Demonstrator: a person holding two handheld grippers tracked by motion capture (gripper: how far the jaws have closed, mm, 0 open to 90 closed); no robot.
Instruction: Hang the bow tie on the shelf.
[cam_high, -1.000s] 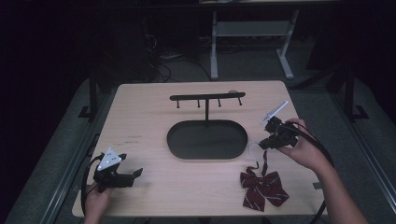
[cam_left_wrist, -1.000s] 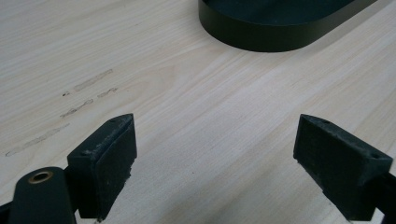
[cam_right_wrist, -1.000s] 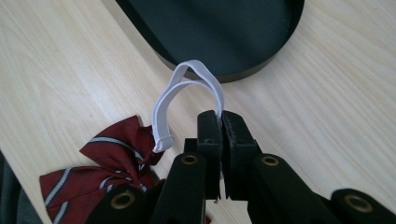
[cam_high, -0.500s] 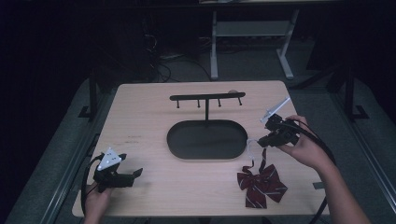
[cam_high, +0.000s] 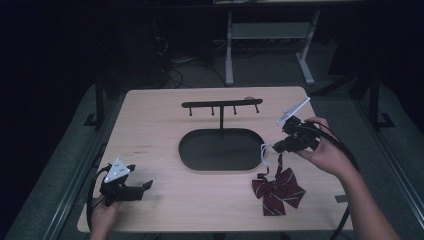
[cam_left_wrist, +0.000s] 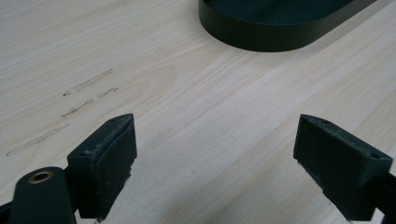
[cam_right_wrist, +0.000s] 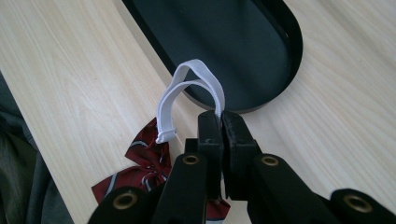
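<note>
A dark red striped bow tie (cam_high: 278, 190) lies on the table's right front; its white elastic strap (cam_high: 263, 155) loops upward. My right gripper (cam_high: 276, 146) is shut on that strap (cam_right_wrist: 194, 84), just right of the black oval tray (cam_high: 200, 162). In the right gripper view the bow tie (cam_right_wrist: 140, 161) hangs below the shut jaws, whose tips (cam_right_wrist: 222, 117) pinch the strap. My left gripper (cam_high: 145, 187) rests at the table's front left, jaws open over bare wood (cam_left_wrist: 210, 140) with nothing between them.
A black hook rack (cam_high: 222, 105) on a post stands at the back rim of the oval tray (cam_left_wrist: 261, 37). The light wooden table (cam_high: 150, 125) has open surface on the left. Dark floor, cables and a metal stand lie beyond the far edge.
My right gripper has risen a little with the white strap in it, drawing the strap taut above the bow tie. The left gripper has stayed still.
</note>
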